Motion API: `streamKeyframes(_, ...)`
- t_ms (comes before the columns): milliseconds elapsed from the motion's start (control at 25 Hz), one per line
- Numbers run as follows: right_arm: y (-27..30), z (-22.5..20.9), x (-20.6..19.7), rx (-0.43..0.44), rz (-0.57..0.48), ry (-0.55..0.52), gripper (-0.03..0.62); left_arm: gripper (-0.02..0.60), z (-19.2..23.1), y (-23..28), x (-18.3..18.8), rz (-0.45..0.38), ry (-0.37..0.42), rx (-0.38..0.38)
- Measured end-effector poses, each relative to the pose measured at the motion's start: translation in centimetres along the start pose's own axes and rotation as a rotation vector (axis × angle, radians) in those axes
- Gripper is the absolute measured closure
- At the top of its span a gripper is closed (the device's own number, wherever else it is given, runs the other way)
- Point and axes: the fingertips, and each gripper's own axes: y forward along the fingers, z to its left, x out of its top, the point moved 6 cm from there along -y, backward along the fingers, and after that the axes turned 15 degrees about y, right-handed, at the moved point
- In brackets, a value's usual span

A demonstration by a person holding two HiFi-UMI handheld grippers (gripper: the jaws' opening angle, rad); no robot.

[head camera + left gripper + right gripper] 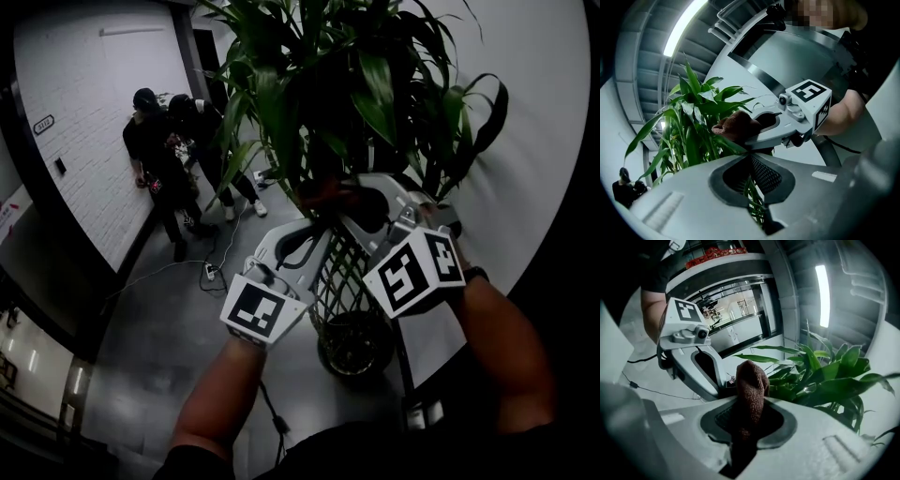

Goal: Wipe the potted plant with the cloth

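- The left claw is clamping fully closed, seemingly on a leaf of the potted plant.
- The right claw, level just beside it, is gripping the brown cloth at the foliage.
- Both forearms are reaching forward.

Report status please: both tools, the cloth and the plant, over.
Left tool shut on a leaf. Right tool shut on the brown cloth, at that leaf. Nothing seen blocking the potted plant.
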Motion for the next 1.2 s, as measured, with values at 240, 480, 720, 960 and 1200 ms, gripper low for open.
streamKeyframes(240,-1.7,2.0,-0.6,0.062,0.011,0.039,0.53,0.561,0.2,-0.3,-0.1,0.002,0.002,0.006)
streamKeyframes(480,-4.9,4.1,-1.4,0.094,0.028,0.065,0.53,0.554,0.7,-0.5,0.6,-0.025,-0.028,0.038)
streamKeyframes(720,-9.5,2.3,-1.0,-0.032,0.006,0.11,0.53,0.526,-1.6,-0.9,2.7,-0.027,-0.094,-0.047)
streamKeyframes(960,-12.9,-4.0,-0.4,-0.24,-0.033,0.164,0.53,0.543,-2.6,1.9,4.4,-0.058,-0.083,-0.05)
streamKeyframes(1200,-16.3,-12.3,0.7,-0.536,0.028,0.158,0.528,0.554,-4.8,7.4,3.5,-0.02,-0.117,-0.084)
